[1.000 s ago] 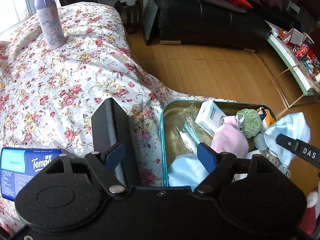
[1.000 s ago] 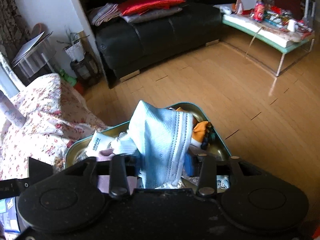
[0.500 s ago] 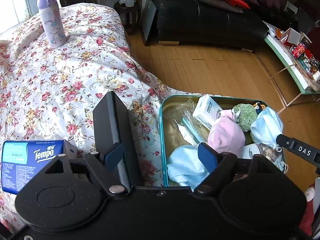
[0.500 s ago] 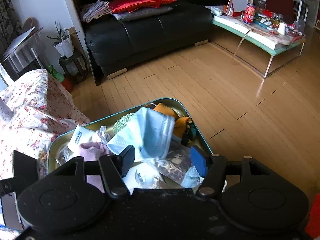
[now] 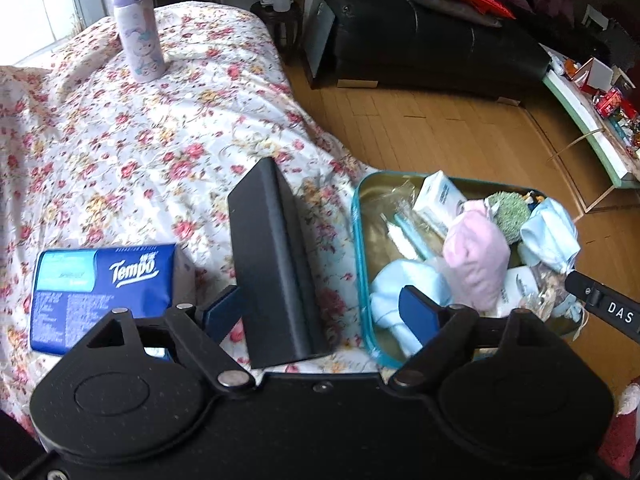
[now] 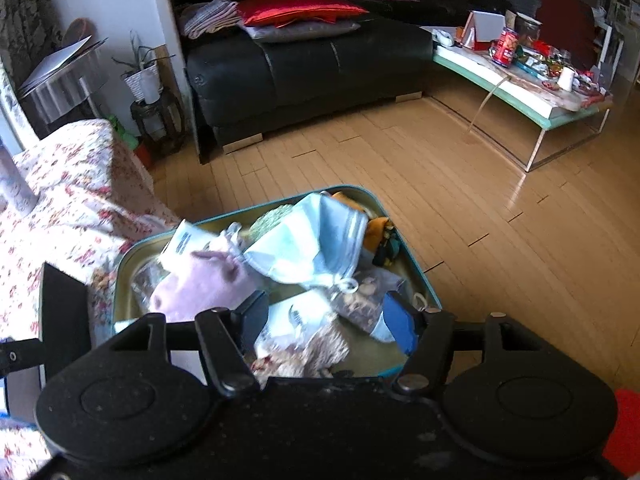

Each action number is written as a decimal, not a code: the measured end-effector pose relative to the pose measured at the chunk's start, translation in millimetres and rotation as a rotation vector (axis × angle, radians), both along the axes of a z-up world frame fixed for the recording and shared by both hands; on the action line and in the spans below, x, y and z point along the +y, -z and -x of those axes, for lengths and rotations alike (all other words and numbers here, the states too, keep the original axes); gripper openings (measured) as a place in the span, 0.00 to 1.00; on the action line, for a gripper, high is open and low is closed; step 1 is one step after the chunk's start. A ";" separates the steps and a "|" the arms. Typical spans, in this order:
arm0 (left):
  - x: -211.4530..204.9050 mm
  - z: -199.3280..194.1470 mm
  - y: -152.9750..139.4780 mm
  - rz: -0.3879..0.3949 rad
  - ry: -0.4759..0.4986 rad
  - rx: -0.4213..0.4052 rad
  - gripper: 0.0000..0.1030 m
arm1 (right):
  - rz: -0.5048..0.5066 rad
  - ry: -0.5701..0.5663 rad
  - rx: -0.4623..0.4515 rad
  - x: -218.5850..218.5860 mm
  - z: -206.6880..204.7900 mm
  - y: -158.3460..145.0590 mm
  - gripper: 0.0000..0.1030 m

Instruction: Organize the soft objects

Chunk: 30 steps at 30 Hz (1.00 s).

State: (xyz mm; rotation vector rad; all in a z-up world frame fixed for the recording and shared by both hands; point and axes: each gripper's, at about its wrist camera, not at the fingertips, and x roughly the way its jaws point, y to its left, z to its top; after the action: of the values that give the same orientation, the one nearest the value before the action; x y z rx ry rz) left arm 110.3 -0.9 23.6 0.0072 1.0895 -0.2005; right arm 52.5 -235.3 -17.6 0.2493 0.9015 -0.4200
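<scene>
Floral bedspread (image 5: 120, 152) fills the left side, with bare wood floor (image 6: 460, 208) open past the bed's edge. Both grippers have just been opening: the left gripper (image 5: 320, 312) straddles a black box (image 5: 272, 264) without pinching it, and the right gripper (image 6: 324, 320) hangs released over the tin (image 6: 400, 232), where the blue mask (image 6: 312, 240) and pink pouch (image 6: 200, 292) lie. Only the left view catches the tissue pack (image 5: 100, 284) and bottle (image 5: 138, 36); only the right shows the coffee table (image 6: 520, 96).
</scene>
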 end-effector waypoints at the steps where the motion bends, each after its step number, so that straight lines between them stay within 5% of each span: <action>1: 1.4 2.5 0.4 0.003 0.000 0.002 0.79 | 0.005 -0.006 0.003 4.2 1.6 0.4 0.64; 18: -0.5 48.0 2.4 -0.013 0.015 -0.023 0.81 | 0.090 -0.046 0.068 30.2 37.1 35.3 0.66; 30: 2.3 74.3 4.4 -0.025 0.016 -0.091 0.84 | 0.008 -0.037 0.073 26.3 34.6 42.7 0.66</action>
State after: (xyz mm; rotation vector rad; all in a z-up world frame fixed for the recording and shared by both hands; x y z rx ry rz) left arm 36.0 1.4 19.1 0.0469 1.0018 -0.1988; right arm 17.9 -209.0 -60.4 0.2108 0.9740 -0.4009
